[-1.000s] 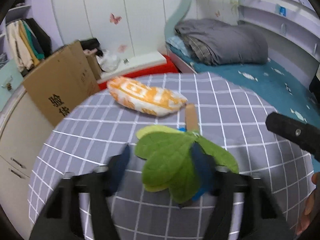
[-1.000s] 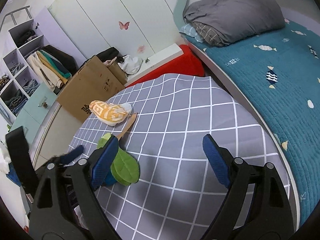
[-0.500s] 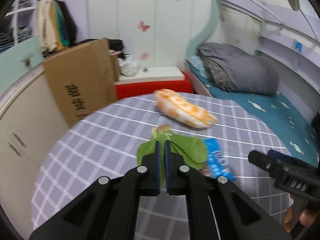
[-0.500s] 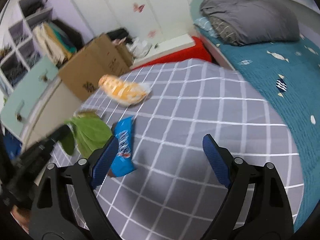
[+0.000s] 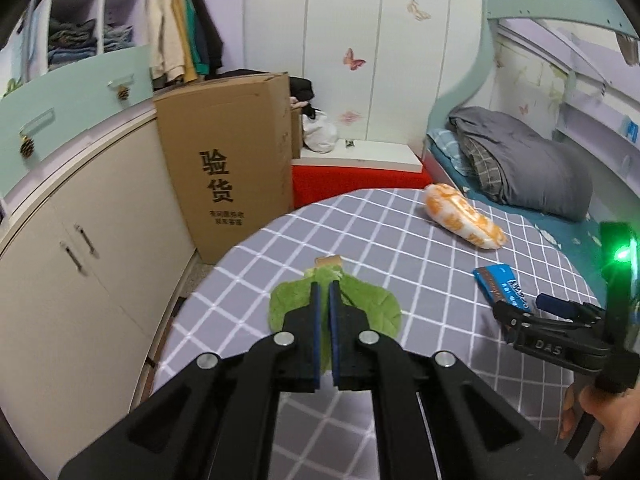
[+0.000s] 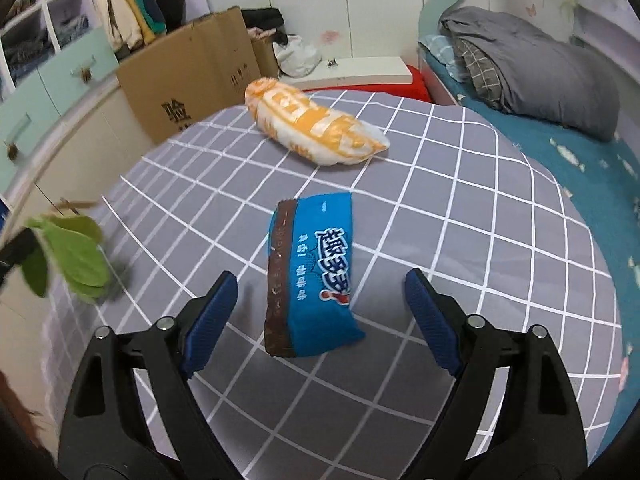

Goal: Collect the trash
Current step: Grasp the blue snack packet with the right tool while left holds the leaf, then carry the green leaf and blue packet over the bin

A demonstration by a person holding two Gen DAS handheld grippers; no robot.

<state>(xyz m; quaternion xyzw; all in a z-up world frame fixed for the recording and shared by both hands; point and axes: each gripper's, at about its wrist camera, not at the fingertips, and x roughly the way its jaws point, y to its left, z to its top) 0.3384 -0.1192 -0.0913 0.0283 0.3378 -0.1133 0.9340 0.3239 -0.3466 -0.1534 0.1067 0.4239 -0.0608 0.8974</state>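
Lifted off the grey checked tablecloth (image 5: 420,280) since a second earlier: green fabric leaf fan with a wooden handle (image 5: 372,308), now pinched between the pressed-together pads of the left gripper (image 5: 325,292) and raised above the table's left edge. Uncovered by that lift: flat blue snack wrapper with a brown end strip (image 6: 312,272), lying near the table's middle. Swung over it meanwhile: right gripper (image 6: 320,316), pads spread wide on either side of the wrapper, not yet touching it

Meaning for the task, as a judgement: fan cleared aside, wrapper exposed and lined up as the next piece to collect; descent and closing still to do

Counted on the cloth: one blue wrapper; one puffy orange-and-white snack bag (image 6: 316,132) toward the far edge, well apart from the wrapper. Held in the air: one leaf fan. Beyond the far-left edge: one tall brown cardboard box (image 5: 228,168) on the floor. No bin seen in either view
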